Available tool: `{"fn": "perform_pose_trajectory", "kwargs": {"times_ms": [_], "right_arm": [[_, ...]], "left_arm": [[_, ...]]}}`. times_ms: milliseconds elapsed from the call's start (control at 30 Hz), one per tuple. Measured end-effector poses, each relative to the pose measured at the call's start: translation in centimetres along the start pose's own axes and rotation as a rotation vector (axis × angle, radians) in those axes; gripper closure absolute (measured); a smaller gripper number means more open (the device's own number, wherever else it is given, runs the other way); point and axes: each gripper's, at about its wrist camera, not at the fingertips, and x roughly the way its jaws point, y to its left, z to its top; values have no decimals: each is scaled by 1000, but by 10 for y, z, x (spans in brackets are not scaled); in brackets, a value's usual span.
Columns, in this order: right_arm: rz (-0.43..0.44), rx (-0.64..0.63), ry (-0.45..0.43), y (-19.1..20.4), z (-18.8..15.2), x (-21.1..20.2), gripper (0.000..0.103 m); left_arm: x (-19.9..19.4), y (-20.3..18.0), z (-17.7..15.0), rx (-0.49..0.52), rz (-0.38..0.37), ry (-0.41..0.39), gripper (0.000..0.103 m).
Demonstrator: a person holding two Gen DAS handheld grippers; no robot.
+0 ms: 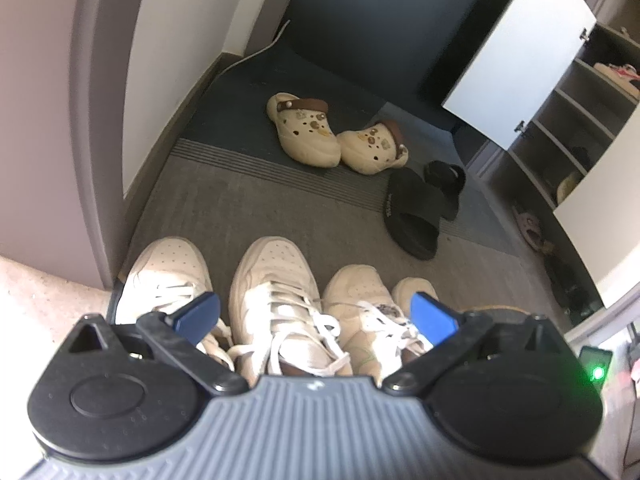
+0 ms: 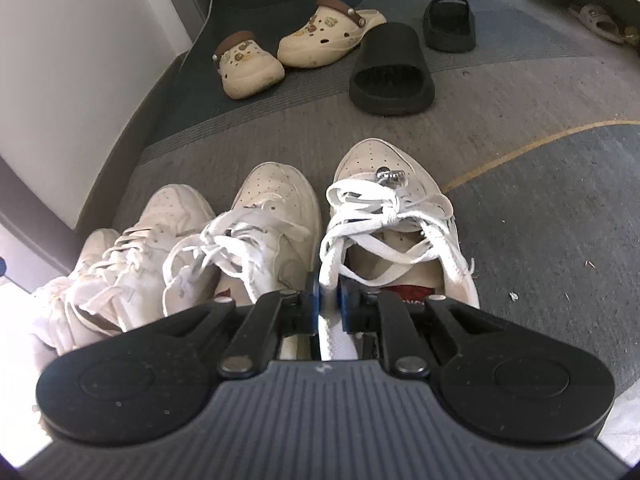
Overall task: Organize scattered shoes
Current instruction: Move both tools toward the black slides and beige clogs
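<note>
The heels of the white leather lace-up sneakers (image 2: 276,216) are cut off behind both gripper bodies, so the row cannot be seen whole. In the left wrist view the rightmost sneaker shows only a toe cap, and the items on the white open-door shoe cabinet (image 1: 568,112) shelves are too blurred to identify.

The sneakers stand side by side, toes forward, on the grey ribbed carpet (image 2: 540,208), the leftmost near a grey door frame (image 1: 96,120). Bare carpet lies ahead of the toes and to their right. Farther on rest two cream perforated clogs with brown heel straps (image 2: 280,48), touching at the toes, and just beside them two black rubber slide sandals (image 2: 394,72).

The left gripper (image 1: 316,316) points steeply down over the row; its blue pads (image 1: 198,316) stand wide apart, over the sneakers but pressing on nothing. The right gripper (image 2: 329,300) also points steeply down, its fingers drawn narrow and clamped on the inner collar and white lace of the right-hand lace-up sneaker (image 2: 384,184).
</note>
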Motion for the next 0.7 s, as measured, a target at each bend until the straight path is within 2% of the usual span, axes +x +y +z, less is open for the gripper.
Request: {"fn": "perform_pose_trajectory", "kwargs": {"times_ms": [100,167,200,267,367,433,567,600,667,700], "right_arm": [[56,76,39,-12,10,-21,87],[86,89,36,-14,22,-38,87],[97,78,21,-14,30,-46,87],[98,49,9,-13,47,-61,87],[82,-24,12,-13,72,-94,87],[70,-76,15,-13,90,-121,87],[19,-148,-1,-15,121,-168,86],[-1,-187,-15,-16,130,-185,85],[-18,-226,-55,-20,141,-201,71],[-17,-225,-81,-25,146,-206,69]], "left_arm": [[-9,-17,8,103,21,10,0],[-24,-34,27,168,-6,9,0],[-30,-39,37,160,-17,18,0],[-42,-49,59,147,-39,36,0],[-52,-64,81,164,-5,75,0],[-70,-88,106,194,23,88,0],[-83,-134,126,264,54,84,0],[-82,-146,128,273,57,89,0],[-69,-169,130,269,35,112,0],[-61,-181,130,264,19,123,0]]}}
